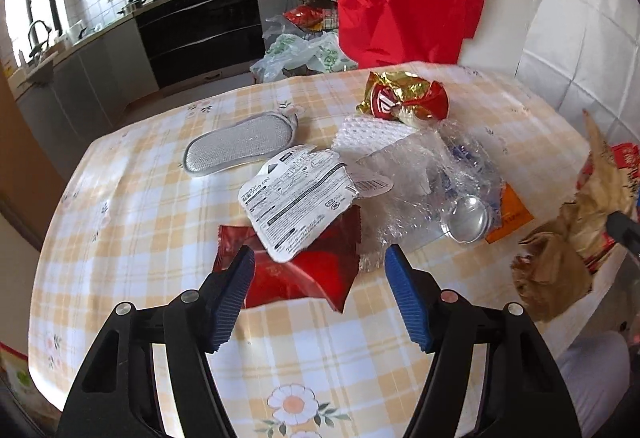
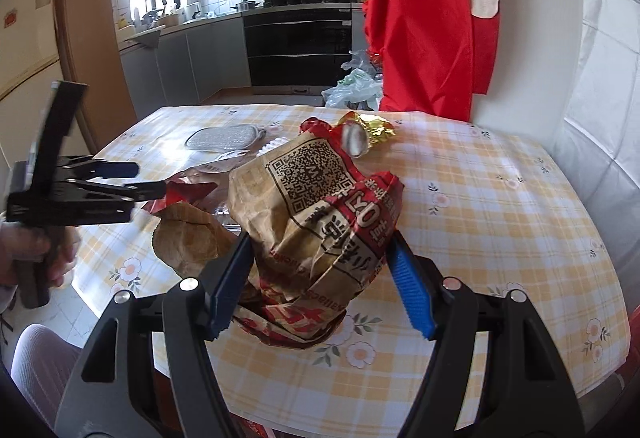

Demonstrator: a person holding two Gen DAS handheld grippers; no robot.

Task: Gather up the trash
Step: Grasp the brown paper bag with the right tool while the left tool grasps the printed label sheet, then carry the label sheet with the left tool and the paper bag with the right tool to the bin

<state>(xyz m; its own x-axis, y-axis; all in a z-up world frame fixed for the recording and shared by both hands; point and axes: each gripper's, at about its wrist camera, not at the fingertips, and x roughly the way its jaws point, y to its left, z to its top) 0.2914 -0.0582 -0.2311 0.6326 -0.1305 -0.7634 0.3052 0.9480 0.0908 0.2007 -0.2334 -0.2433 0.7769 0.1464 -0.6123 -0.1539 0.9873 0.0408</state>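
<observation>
Left gripper [image 1: 320, 258]: seen nearest the lens in the left wrist view; its blue-padded jaws are held apart over the near edge of the trash pile, with nothing pressed between them.
Red wrapper [image 1: 308, 274]: lies flat on the checked tablecloth [image 1: 140, 218], just under and between the left fingertips; whether a pad touches it cannot be told.
White printed card [image 1: 296, 194]: laid across the far edge of the red wrapper.
Clear crumpled plastic [image 1: 420, 178]: just right of the white printed card, touching it.
Gold and red foil wrapper [image 1: 404, 98]: beyond the clear crumpled plastic, towards the far table edge.
Grey mesh pad [image 1: 240, 142]: left of the white printed card, slightly apart.
Right gripper [image 2: 320, 250]: closed on a brown paper bag [image 2: 316, 214] with red print, which is held above the tablecloth at the right of the pile.
</observation>
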